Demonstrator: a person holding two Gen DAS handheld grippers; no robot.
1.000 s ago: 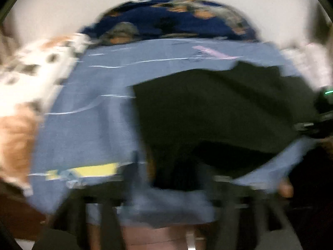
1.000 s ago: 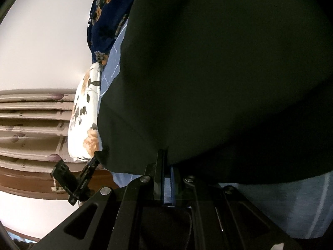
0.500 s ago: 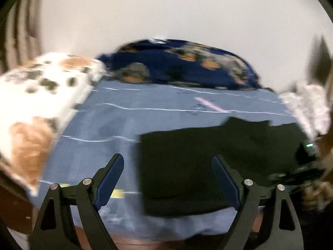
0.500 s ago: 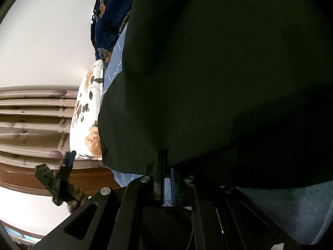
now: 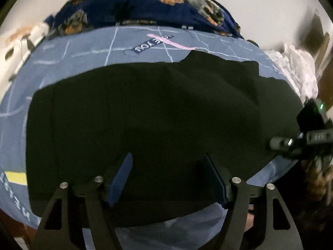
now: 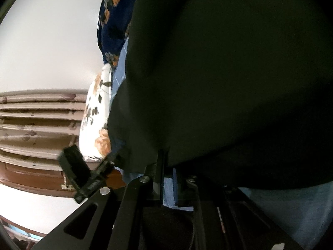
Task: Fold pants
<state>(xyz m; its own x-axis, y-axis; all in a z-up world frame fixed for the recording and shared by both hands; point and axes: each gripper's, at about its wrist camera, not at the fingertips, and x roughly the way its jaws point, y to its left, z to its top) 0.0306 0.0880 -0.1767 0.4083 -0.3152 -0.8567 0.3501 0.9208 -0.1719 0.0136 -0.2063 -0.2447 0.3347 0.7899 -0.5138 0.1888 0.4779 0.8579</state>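
On the blue bedsheet (image 5: 87,50) ahead of me lie the black pants (image 5: 156,112), now filling most of my left camera's view; half a second ago they sat small and lower in the frame, with far more sheet showing around them. My left gripper (image 5: 168,179) has come down over them. Its jaws have just been closing yet stand apart, the ribbed blue pads (image 5: 121,179) hovering over the dark cloth, which lies below and between them without being pressed.

My right gripper (image 6: 166,166) looks almost the same as before: its jaws have just been opening slightly, but the frame shows them narrow and clamped on the near edge of the pants, with a sliver of blue pad visible. In the left view that gripper shows as a blurred black shape at the pants' right-hand edge.

The pants lie flat, their long axis running left to right across my left view. The left end is squared off; the far right edge is jagged and stepped. I cannot tell which end is the waist.

The cloth is matte, smooth and very dark, with faint vertical creases. The sheet is printed with thin pale lines and lettering. Beyond it sits a navy pillow (image 5: 145,6) with orange flowers, and at the left a white floral pillow (image 6: 95,125).
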